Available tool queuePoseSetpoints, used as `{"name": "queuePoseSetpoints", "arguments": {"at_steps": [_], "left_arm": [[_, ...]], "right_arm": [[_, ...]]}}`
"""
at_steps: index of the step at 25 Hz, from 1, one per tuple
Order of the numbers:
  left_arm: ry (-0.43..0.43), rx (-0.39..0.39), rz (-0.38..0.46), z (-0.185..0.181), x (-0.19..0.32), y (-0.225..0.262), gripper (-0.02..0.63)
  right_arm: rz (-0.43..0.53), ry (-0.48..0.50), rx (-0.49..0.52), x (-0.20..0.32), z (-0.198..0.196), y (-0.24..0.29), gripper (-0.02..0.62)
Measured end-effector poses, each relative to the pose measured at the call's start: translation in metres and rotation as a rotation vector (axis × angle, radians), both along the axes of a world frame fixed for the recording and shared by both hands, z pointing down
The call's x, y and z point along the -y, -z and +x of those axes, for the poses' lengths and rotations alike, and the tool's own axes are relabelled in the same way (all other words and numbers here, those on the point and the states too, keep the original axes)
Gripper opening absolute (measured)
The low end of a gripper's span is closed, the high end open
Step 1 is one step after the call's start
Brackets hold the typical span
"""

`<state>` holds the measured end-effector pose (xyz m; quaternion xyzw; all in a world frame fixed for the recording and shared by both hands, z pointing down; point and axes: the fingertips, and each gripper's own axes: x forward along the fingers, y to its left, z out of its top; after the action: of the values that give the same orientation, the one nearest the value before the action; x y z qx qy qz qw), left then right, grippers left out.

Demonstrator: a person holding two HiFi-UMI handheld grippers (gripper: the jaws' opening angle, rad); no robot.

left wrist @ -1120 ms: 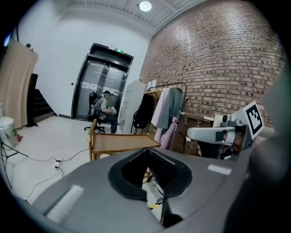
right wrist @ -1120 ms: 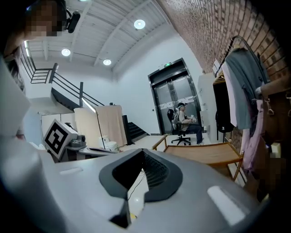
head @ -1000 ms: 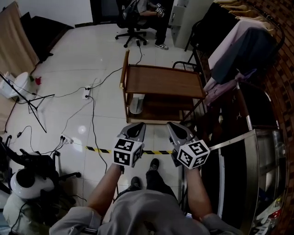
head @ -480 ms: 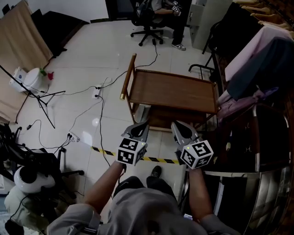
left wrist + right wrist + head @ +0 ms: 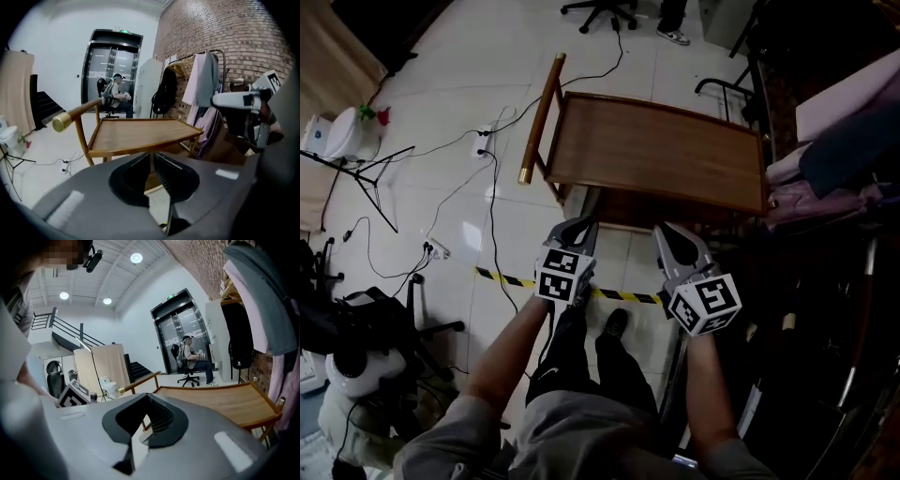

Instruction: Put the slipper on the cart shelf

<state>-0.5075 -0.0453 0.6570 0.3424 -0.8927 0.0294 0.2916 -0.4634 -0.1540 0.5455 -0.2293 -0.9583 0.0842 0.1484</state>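
Note:
The wooden cart [image 5: 656, 150] stands right ahead, its top shelf bare, with a brass-capped handle [image 5: 539, 117] on its left side. No slipper shows in any view; the cart's top hides the lower shelf. My left gripper [image 5: 578, 225] hovers before the cart's near edge. Its jaws are opening to a narrow slit with nothing between them, and in the left gripper view the left gripper [image 5: 151, 157] points at the cart top [image 5: 140, 133]. My right gripper [image 5: 667, 232] hangs beside it, fingertips together and empty. In the right gripper view the right gripper [image 5: 147, 401] faces the cart top [image 5: 220, 401].
Cables and a power strip [image 5: 439, 250] lie on the white floor at left, near a tripod [image 5: 356, 173]. Yellow-black tape [image 5: 511, 279] crosses the floor under my grippers. Hanging clothes [image 5: 844, 141] crowd the cart's right side. A person sits on an office chair [image 5: 115, 96] beyond.
The view has closed in on the cart and tipped down. Both grippers now sit just before its near edge. The pale thing seen on the lower shelf earlier is hidden.

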Motion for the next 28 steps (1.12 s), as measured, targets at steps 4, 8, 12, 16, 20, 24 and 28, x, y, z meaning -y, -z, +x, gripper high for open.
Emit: {"name": "queuePoseSetpoints", "arguments": {"at_steps": [4, 8, 12, 16, 20, 24, 28], "left_arm": [[0.001, -0.071, -0.048, -0.04, -0.002, -0.077, 0.054], [0.034, -0.1, -0.072, -0.075, -0.005, -0.14, 0.108], [0.066, -0.117, -0.101, -0.1, -0.006, -0.193, 0.144], [0.124, -0.133, -0.127, -0.123, -0.011, -0.232, 0.167], [0.147, -0.145, -0.138, -0.14, -0.009, -0.255, 0.189], [0.149, -0.174, -0.19, -0.148, -0.007, -0.275, 0.187], [0.155, -0.18, -0.257, -0.155, -0.008, -0.28, 0.143]], "right_arm": [[-0.006, -0.017, -0.038, -0.007, -0.031, -0.042, 0.0], [-0.037, -0.036, -0.049, -0.015, -0.059, -0.075, 0.0], [-0.055, -0.038, -0.052, -0.022, -0.071, -0.1, 0.0], [-0.068, -0.023, -0.058, -0.028, -0.071, -0.114, 0.0], [-0.081, -0.015, -0.08, -0.03, -0.063, -0.125, 0.0], [-0.089, -0.021, -0.104, -0.026, -0.059, -0.134, 0.0], [-0.087, -0.033, -0.121, -0.018, -0.057, -0.141, 0.0]]}}
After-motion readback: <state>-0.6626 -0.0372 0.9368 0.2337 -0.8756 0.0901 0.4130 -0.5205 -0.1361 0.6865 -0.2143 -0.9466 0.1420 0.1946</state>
